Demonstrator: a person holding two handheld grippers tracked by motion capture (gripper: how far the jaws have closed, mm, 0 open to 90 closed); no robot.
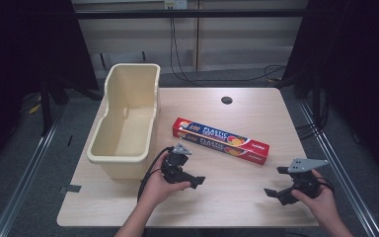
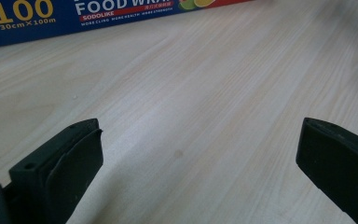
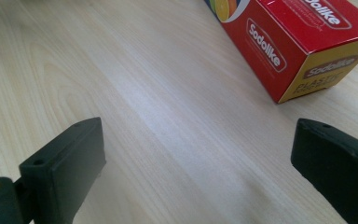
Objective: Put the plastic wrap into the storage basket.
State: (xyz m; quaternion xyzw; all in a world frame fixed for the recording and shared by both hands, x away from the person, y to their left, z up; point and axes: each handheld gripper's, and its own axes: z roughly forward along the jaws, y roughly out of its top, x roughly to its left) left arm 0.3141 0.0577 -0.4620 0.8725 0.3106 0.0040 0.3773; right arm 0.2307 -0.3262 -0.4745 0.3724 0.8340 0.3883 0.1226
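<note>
Plastic food wrap box (image 1: 220, 140) is lying diagonally on the bench (image 1: 227, 197), long axis running far-left to near-right, just beyond both grippers. Left gripper (image 1: 201, 181) is sitting nearer its left half, right gripper (image 1: 268, 192) nearer the red end; both jaws are gaping wide, holding nothing.

The food wrap box (image 1: 220, 140) is red and dark blue, with white and yellow lettering, orange fruit art and a yellow end flap. The tub (image 1: 125, 122) is plain cream. The counter (image 1: 237, 197) shows pale wood grain. Each gripper is black: left gripper (image 1: 197, 181), right gripper (image 1: 270, 193).
</note>
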